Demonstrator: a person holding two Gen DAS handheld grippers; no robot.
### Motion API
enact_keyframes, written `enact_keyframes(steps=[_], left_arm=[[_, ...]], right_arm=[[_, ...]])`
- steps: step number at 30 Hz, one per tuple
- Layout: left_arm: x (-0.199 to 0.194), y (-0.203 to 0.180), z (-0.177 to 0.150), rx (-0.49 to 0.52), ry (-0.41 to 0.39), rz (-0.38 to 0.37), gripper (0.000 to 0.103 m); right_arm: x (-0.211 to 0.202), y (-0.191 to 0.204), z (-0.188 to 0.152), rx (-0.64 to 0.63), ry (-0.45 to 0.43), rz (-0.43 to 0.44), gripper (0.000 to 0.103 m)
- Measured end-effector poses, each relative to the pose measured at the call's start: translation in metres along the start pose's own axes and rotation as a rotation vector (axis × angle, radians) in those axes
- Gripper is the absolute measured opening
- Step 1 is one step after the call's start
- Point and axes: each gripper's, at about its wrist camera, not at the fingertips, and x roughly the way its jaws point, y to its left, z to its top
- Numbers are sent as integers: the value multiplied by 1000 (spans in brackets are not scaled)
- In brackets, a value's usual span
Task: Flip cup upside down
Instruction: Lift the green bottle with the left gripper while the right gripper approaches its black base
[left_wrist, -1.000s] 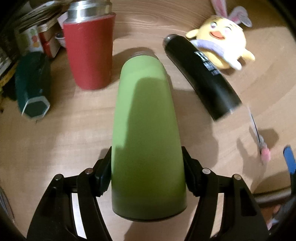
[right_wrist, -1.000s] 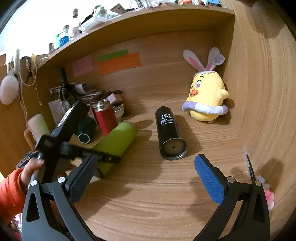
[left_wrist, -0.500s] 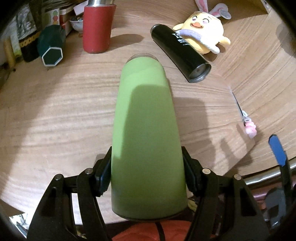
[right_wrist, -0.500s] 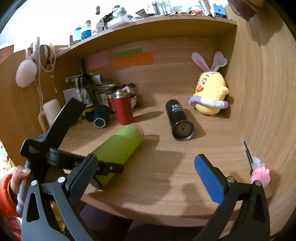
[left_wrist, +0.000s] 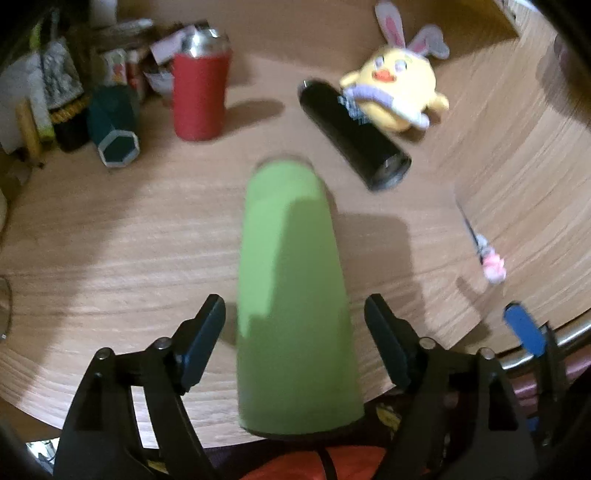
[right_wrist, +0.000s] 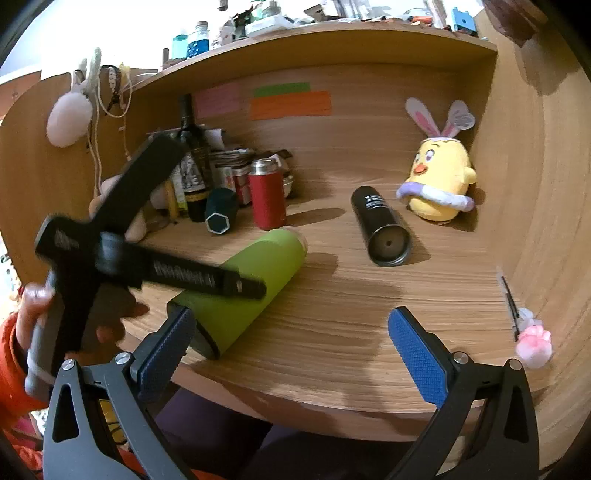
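Note:
The green cup (left_wrist: 291, 295) lies on its side near the front edge of the wooden desk (left_wrist: 110, 251), its far end pointing to the back. It also shows in the right wrist view (right_wrist: 247, 291). My left gripper (left_wrist: 295, 328) is open, its black fingers (left_wrist: 203, 343) standing a little off each side of the cup's near end. My right gripper (right_wrist: 291, 343) is open and empty, hovering over the desk's front edge to the right of the cup. The left gripper (right_wrist: 207, 280) shows there over the cup.
A black flask (right_wrist: 382, 225) lies on its side behind the cup. A red cup (right_wrist: 266, 195) stands at the back, beside a dark green hexagonal cup (right_wrist: 221, 212) and clutter with a bottle. A yellow chick plush (right_wrist: 439, 184) sits far right. A pink-ended pen (right_wrist: 528, 328) lies at right.
My left gripper has opened and let go of the green cup, which now rests on the desk. The view pulled back slightly. The right gripper stays open.

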Motion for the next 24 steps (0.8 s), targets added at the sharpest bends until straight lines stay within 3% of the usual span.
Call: enact_keyframes(steps=[2,6,9,13,18,24], left_arm=[[-11,4,2,3,-39,8,79],[-40,14,0,22,-146,41,93],[-53,32,-6,28,-203,101,93],[-58,64,-12,-3,-211,151,93],[-52,100,-20,-2,-196,270,92],[-45,109,-29,46,-174,287,87]], right_arm=[[3,4,-1,-9,6,13,103],[16,18,-4,-25,33,42,103],[38,34,-3,-11,62,106,103],[72,65,-1,-27,102,171,103],[103,102,-7,-111,147,174,103],[115,118,-12,-144,127,145,103]])
